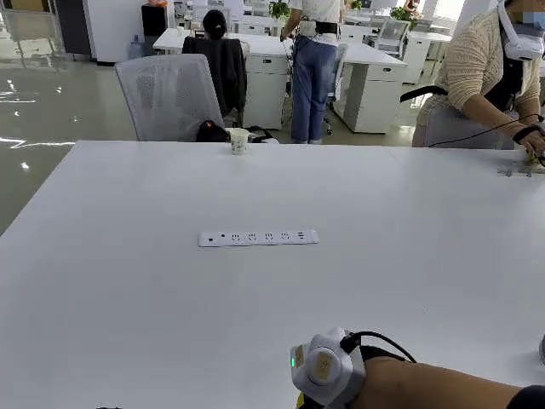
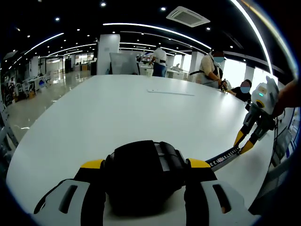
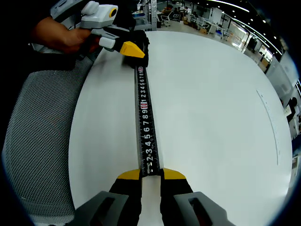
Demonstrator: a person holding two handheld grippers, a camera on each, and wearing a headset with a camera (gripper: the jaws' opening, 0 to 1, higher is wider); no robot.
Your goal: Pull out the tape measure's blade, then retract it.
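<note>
Right gripper view, blade (image 3: 144, 127) numbered 2–9

A large white table (image 1: 128, 281) with a smooth, glossy top. A white power strip (image 1: 258, 238) lies flat near its middle. A small paper cup (image 1: 239, 141) stands upright at the far edge, well apart from the strip.
</note>
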